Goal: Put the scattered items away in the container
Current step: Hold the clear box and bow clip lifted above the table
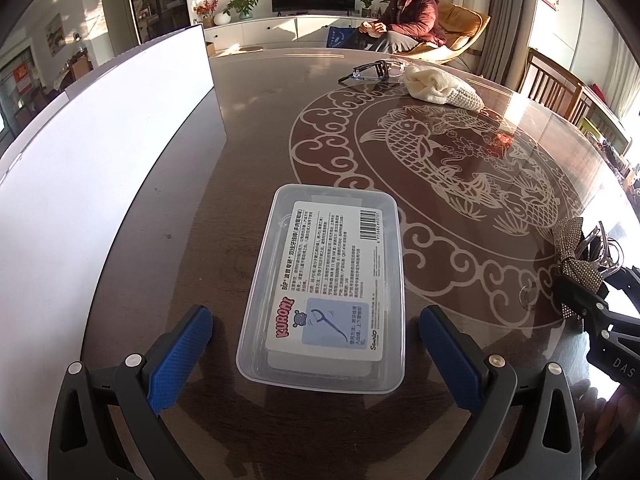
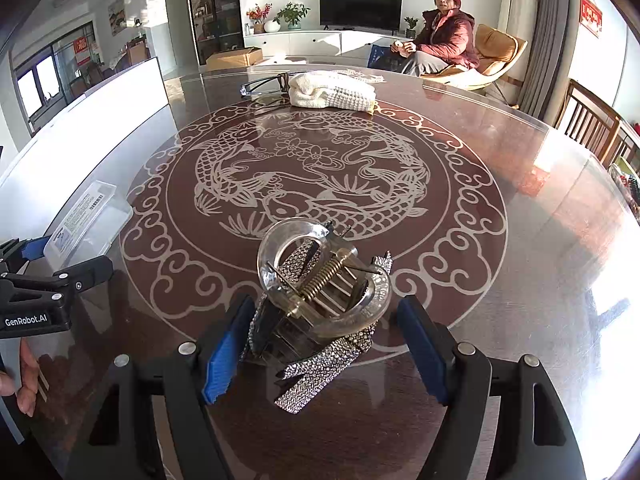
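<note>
Task partly done — the clear container [image 1: 320, 292] on the surface [image 1: 224, 216] holds only a floss box [image 1: 326, 280], while the rhinestone hair claw [image 2: 320, 304] lies between the wide-open right tool [image 2: 324, 354], ungripped — left tool [image 1: 316, 356] open, empty.

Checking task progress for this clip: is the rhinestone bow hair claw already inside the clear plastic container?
No, the rhinestone bow hair claw lies on the table between the open right gripper, while the clear plastic container holds only a labelled box.

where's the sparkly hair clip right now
In the right wrist view the rhinestone hair claw clip lies on the table between the open right gripper jaws, right of the clear container.
</note>
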Tool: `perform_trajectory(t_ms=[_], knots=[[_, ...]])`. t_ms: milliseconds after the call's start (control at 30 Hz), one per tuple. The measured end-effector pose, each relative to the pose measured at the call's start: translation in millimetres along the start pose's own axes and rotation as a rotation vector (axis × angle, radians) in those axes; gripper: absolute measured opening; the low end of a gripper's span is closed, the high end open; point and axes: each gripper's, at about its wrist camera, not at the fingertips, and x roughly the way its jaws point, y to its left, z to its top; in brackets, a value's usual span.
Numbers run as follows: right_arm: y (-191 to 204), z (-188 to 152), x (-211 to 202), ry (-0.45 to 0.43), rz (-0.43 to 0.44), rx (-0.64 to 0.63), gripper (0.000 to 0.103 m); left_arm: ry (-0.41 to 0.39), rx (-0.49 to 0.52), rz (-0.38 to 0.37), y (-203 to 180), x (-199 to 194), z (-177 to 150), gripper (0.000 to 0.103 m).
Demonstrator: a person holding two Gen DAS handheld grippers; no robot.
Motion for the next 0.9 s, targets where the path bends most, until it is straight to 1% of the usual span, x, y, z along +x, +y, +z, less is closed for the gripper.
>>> perform_trajectory(t_ms=[133, 367, 567, 900], knots=[[-0.3, -0.1, -0.1, 0.0, 0.0, 0.0, 0.075, 0.006, 0.004, -0.002, 0.0, -0.2, -0.2, 0.103], [-0.1, -0.1, -0.2, 0.0, 0.0, 0.0, 0.075, 0.059, 0.013, -0.006, -0.3, 0.9, 3.0, 0.103], [-0.1, -0.1, -0.4, 0.0, 0.0, 0.0, 0.075, 0.059, 0.004, 0.0, -0.5, 0.4, 2.2, 0.103], [-0.2, -0.2, -0.6, 0.0, 0.0, 0.0, 0.075, 0.054, 0.021, -0.01, -0.1, -0.9, 0.5, 0.103]])
